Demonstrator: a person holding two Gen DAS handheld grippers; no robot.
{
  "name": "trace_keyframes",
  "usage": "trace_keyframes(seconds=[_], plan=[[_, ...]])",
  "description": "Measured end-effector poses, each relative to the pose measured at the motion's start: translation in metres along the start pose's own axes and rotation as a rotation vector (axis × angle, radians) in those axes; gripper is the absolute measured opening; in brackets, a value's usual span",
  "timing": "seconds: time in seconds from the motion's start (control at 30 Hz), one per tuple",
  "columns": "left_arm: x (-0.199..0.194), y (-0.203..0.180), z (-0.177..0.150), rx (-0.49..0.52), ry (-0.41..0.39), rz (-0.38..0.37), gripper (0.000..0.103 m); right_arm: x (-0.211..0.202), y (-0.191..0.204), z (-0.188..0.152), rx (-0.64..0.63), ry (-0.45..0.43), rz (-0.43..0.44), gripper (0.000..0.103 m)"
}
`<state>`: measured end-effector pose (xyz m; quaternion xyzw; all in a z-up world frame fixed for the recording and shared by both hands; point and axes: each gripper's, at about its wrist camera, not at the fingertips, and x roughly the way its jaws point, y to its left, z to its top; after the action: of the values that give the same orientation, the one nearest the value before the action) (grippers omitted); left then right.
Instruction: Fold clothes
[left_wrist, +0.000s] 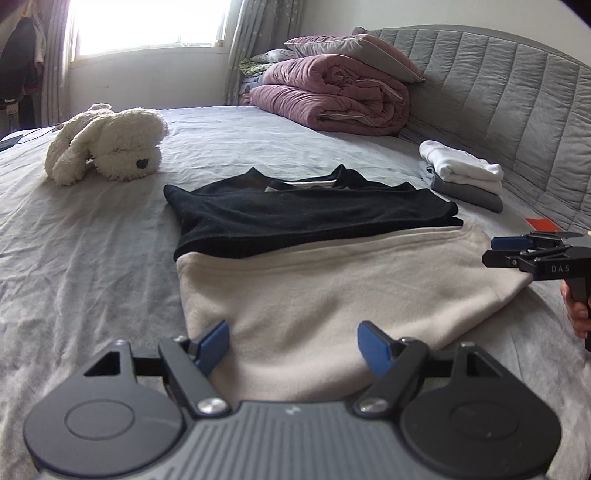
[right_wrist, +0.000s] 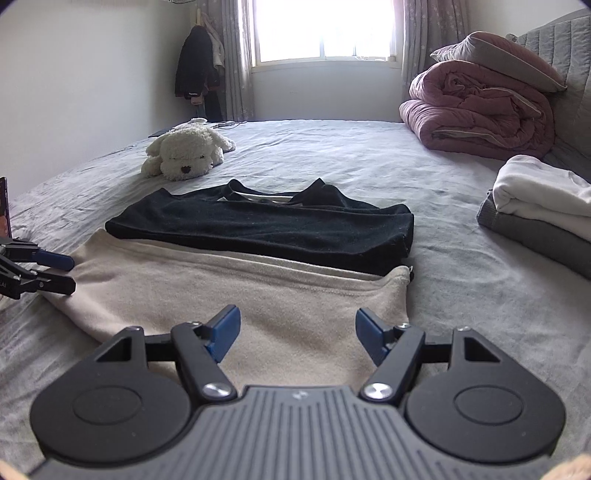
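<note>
While our left claw (left_wrist: 293, 341) and right claw (right_wrist: 297, 330) both hover released over the beige near half of the black-and-beige garment (right_wrist: 258, 258) lying flat on the grey bed (right_wrist: 332, 155), only the left view shows our hand (left_wrist: 576, 314) and a red patch (left_wrist: 541, 224). Only the right view shows dark coats (right_wrist: 195, 66) hanging beside the window (right_wrist: 325, 29).

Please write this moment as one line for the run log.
left tongs: open, empty | right tongs: open, empty | black-and-beige garment: flat on bed, partly folded | folded stack: right side
</note>
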<state>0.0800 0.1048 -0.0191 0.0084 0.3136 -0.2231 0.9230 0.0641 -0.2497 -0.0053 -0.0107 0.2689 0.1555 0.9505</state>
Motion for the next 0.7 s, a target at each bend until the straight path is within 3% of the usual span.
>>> trace_keyframes(seconds=[0.23, 0.43, 0.7], plan=[[0.013, 0.007, 0.005, -0.027, 0.0, 0.056, 0.078, 0.019, -0.013, 0.003, 0.054, 0.033, -0.046, 0.072], [0.016, 0.003, 0.001, 0.029, 0.002, 0.078, 0.078, 0.021, -0.021, 0.0, 0.065, 0.044, -0.046, 0.071], [0.01, 0.011, 0.008, -0.045, -0.038, 0.103, 0.078, 0.015, -0.013, 0.008, 0.043, 0.011, -0.074, 0.072]])
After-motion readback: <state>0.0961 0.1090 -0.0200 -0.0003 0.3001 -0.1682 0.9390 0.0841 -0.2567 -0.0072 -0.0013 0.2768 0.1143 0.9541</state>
